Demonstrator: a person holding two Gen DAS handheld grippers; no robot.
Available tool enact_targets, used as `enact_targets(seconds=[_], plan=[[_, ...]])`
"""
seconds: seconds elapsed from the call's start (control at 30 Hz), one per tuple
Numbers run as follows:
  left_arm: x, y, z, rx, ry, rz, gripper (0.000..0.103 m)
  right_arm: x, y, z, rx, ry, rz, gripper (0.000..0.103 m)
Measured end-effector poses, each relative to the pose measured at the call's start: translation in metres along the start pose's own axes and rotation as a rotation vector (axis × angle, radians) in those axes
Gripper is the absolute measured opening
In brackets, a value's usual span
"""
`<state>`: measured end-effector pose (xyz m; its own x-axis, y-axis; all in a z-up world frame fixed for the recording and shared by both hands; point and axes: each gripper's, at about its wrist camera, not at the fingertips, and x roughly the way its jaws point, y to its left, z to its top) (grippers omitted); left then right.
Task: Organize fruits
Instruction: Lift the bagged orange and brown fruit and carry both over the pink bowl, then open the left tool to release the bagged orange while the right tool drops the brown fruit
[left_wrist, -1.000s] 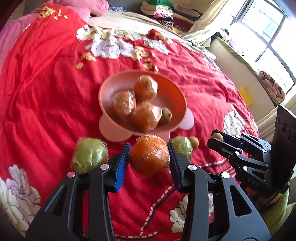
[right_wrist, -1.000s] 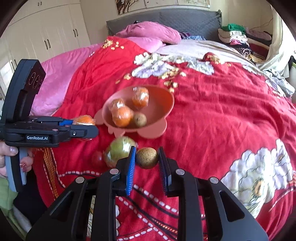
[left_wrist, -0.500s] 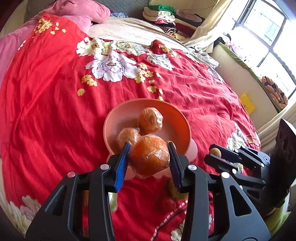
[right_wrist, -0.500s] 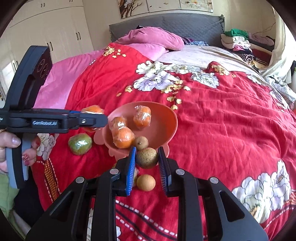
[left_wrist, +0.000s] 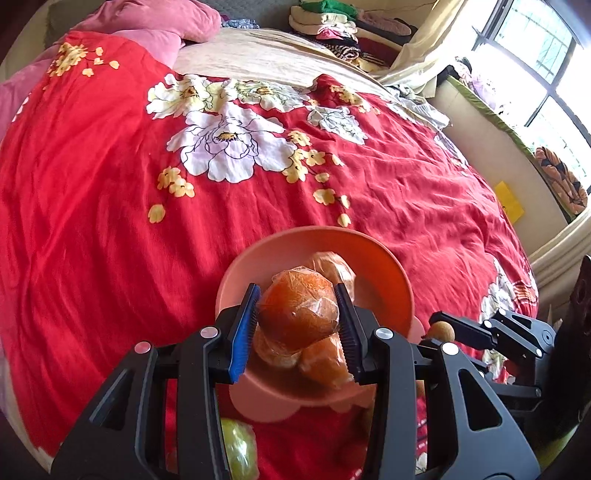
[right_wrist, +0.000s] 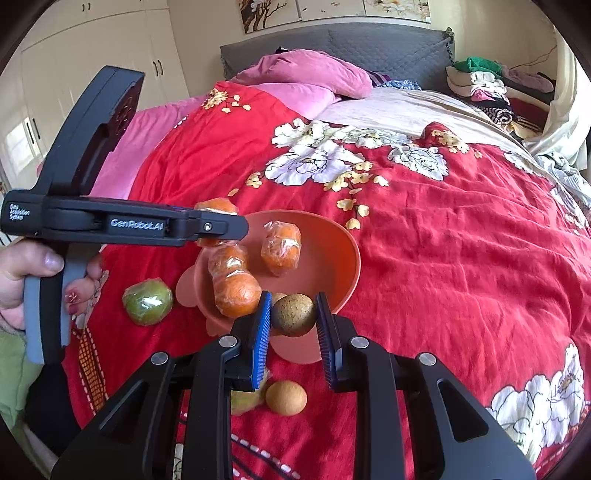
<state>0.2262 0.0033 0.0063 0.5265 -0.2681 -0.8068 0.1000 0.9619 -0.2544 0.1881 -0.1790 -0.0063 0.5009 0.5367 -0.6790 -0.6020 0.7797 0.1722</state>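
Though plastic-wrapped, wrapped orange (left_wrist: 297, 314) vividly orange

both grippers are chunky black plastic with silver screw heads on the arms and ribbed blue pads inside the fingers (right_wrist: 260, 332). the left gripper (right_wrist: 218, 225) has white "GenRobot.AI" lettering and a grey handle. painted nails on the hand (right_wrist: 33, 273).

Wrapped oranges (right_wrist: 236, 280) crowd the bowl's (right_wrist: 343, 236) left side; its right half lies open.
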Motion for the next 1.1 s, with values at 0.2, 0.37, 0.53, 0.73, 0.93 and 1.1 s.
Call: enact_targets(seconds=[0.2, 0.37, 0.53, 0.73, 0.93, 1.1], plan=[[0.015, 0.004, 0.008, 0.007, 0.021, 0.020, 0.033, 0.010, -0.002, 0.003, -0.005, 0.016, -0.002, 0.023], [0.023, 0.005, 0.012, 0.016, 0.029, 0.033, 0.033, 0.018, -0.005, 0.004, -0.004, 0.029, -0.004, 0.023], [0.027, 0.005, 0.012, 0.033, 0.032, 0.052, 0.033, 0.026, -0.004, 0.009, -0.012, 0.035, -0.005, 0.023], [0.030, 0.005, 0.012, 0.034, 0.034, 0.051, 0.033, 0.035, 0.000, 0.014, -0.034, 0.046, -0.011, 0.023], [0.031, 0.004, 0.012, 0.036, 0.036, 0.047, 0.033, 0.042, 0.002, 0.012, -0.038, 0.061, -0.021, 0.023], [0.031, 0.004, 0.011, 0.036, 0.038, 0.046, 0.033, 0.043, 0.001, 0.012, -0.036, 0.061, -0.026, 0.024]])
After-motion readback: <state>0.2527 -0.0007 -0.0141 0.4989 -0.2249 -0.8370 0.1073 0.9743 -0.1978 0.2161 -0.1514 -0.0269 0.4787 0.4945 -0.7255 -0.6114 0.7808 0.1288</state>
